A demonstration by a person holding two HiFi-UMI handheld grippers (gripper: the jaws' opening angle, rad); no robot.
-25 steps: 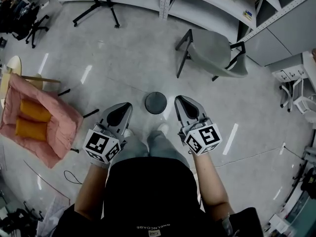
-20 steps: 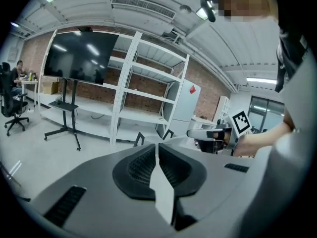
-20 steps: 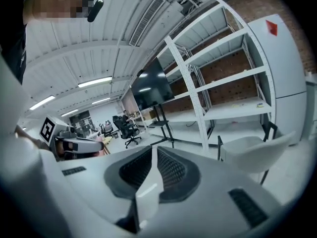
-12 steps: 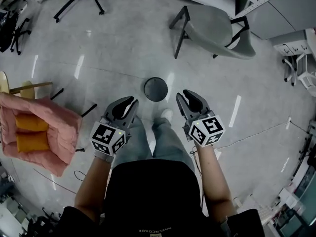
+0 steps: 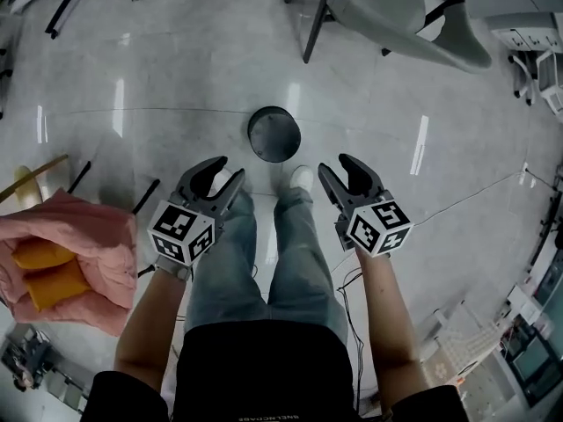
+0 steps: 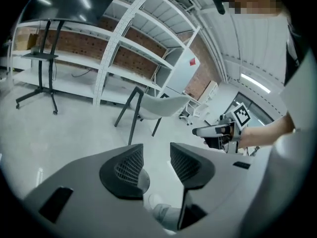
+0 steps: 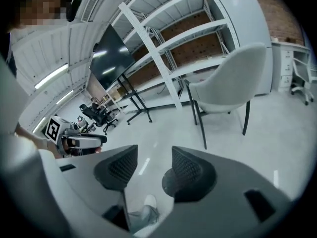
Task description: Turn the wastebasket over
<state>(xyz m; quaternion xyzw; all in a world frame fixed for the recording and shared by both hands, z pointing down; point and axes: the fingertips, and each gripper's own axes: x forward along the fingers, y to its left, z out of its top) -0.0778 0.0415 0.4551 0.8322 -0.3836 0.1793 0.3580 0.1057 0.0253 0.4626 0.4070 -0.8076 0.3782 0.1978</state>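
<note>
- Grey shell chair (image 5: 422, 11) on black legs, far right.
- Pink padded seat (image 5: 88, 236), near left, holding two orange cushions (image 5: 35, 253).
- White shelving (image 6: 124, 43), far side.
- Glossy grey floor (image 5: 176, 86).

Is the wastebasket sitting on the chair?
No, the wastebasket stands on the floor just ahead of the person's shoes, apart from the chair.

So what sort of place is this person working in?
Most likely a lab or workshop space: long white metal shelving against a brick wall, a dark screen on a wheeled stand, and a bare polished floor with a lone grey chair.
</note>
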